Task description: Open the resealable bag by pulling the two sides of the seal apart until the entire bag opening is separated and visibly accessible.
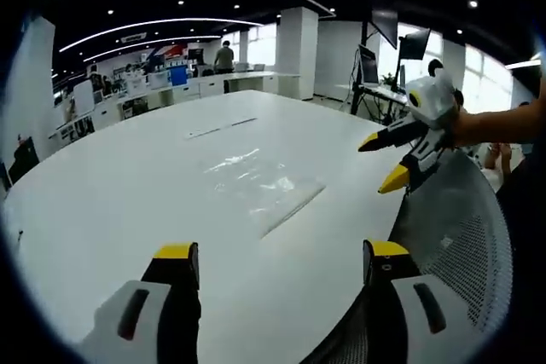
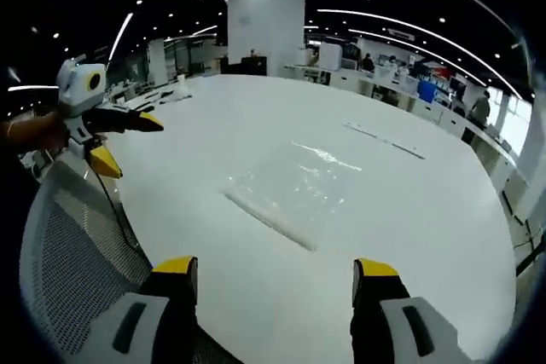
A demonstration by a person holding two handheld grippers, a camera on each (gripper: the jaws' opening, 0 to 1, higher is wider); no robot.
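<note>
Your left gripper (image 1: 281,262) has its two yellow-tipped jaws spread, holding nothing, above the near edge of the white table (image 1: 128,185). One clear resealable bag (image 1: 269,185) lies flat on the table, ahead and between the two grippers, untouched. Your right gripper (image 2: 273,274) is likewise spread and empty, with the bag just ahead. One mesh chair back (image 2: 72,253) stands beside the table.

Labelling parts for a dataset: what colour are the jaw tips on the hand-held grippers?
Yellow, clearest in the right gripper view, on the right hand-held gripper.
</note>
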